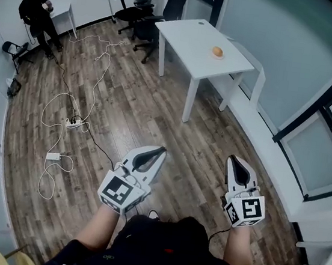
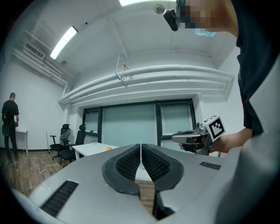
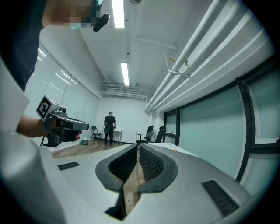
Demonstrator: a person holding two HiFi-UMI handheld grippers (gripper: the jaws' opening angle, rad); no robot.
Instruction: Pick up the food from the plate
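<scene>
A round orange-brown piece of food lies on a small plate near the far right edge of a white table across the room. Both grippers hang well short of that table, over the wooden floor in front of my body. My left gripper is shut with nothing between its pads, and my right gripper is shut and empty too. In the left gripper view the shut left gripper points toward the table, where the food shows as a small orange dot.
Black office chairs stand behind the table. A person stands by a small white desk at the far left. Cables and a power strip trail over the floor. A glass wall with a low ledge runs along the right.
</scene>
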